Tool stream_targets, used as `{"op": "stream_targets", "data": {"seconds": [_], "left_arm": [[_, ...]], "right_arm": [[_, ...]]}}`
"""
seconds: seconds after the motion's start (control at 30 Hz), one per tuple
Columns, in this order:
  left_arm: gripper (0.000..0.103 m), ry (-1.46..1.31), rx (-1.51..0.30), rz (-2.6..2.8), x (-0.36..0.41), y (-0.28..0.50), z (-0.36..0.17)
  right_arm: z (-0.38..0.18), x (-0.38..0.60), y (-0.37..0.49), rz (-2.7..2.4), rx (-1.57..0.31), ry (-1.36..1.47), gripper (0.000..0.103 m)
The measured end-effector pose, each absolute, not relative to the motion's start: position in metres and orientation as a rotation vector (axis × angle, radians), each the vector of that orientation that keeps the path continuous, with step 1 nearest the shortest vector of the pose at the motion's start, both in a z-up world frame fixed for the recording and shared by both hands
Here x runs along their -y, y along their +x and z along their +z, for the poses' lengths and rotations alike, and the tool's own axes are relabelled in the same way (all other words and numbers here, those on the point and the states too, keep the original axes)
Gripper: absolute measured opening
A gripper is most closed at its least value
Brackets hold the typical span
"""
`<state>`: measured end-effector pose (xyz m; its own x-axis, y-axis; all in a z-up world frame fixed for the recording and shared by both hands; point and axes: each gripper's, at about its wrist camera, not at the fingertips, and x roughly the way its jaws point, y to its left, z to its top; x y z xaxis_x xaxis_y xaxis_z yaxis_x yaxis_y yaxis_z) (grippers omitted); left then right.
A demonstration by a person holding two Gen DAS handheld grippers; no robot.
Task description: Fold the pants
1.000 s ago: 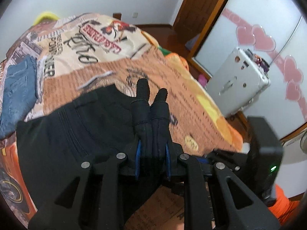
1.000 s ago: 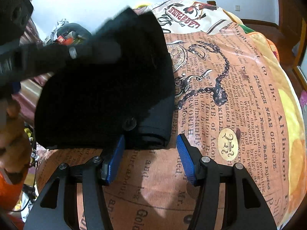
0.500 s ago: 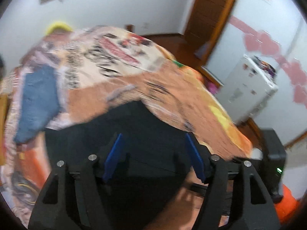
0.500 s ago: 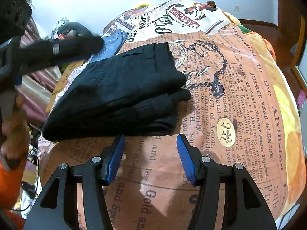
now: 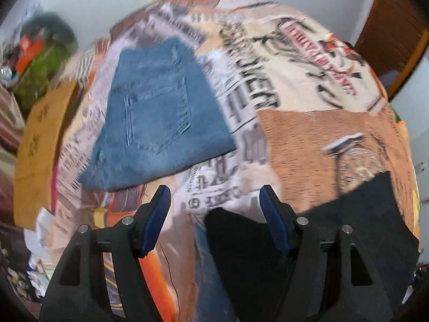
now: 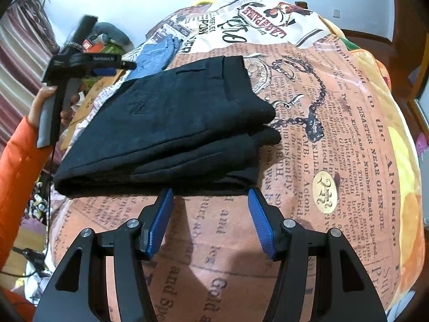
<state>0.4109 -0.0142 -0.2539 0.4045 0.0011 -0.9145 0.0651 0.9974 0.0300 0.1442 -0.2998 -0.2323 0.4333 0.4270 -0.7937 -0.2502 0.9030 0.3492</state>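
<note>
Black pants [image 6: 171,131] lie folded in a stack on the printed bedspread [image 6: 335,139], just beyond my right gripper [image 6: 210,201], which is open and empty with its blue pads apart. My left gripper [image 5: 214,201] is open and empty; it points at folded blue jeans [image 5: 158,118], with a corner of the black pants [image 5: 362,214] at its lower right. In the right wrist view the left gripper [image 6: 107,65] is held up at the far left, beside the pants.
Folded blue jeans [image 6: 158,53] lie behind the black pants. A clutter of items [image 5: 40,61] sits at the bed's left side. A wooden door [image 5: 394,26] stands at the back right. The person's orange sleeve [image 6: 16,166] is at the left.
My left gripper let go of the black pants, opened, and swung left toward the blue jeans. The pants now lie flat and folded. My right gripper stayed open and in place.
</note>
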Motion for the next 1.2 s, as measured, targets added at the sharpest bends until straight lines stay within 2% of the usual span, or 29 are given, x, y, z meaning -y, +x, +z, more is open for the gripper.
{"op": "stream_targets", "data": {"seconds": [0.23,0.43,0.73,1.2], "left_arm": [[0.069,0.138,-1.238,-0.048,0.003,0.405,-0.302],[0.071,0.096,-1.244,-0.074,-0.016,0.373,-0.296],[0.071,0.058,-1.219,-0.1,-0.026,0.282,-0.277],[0.07,0.001,-1.174,-0.168,-0.011,0.183,-0.253]], "right_arm": [[-0.234,0.3,0.159,0.416,-1.035,0.16,0.056],[-0.23,0.309,0.167,0.347,-1.026,0.15,0.056],[-0.213,0.33,0.152,0.287,-0.974,0.152,0.056],[-0.191,0.325,0.135,0.298,-0.903,0.148,0.056]]}}
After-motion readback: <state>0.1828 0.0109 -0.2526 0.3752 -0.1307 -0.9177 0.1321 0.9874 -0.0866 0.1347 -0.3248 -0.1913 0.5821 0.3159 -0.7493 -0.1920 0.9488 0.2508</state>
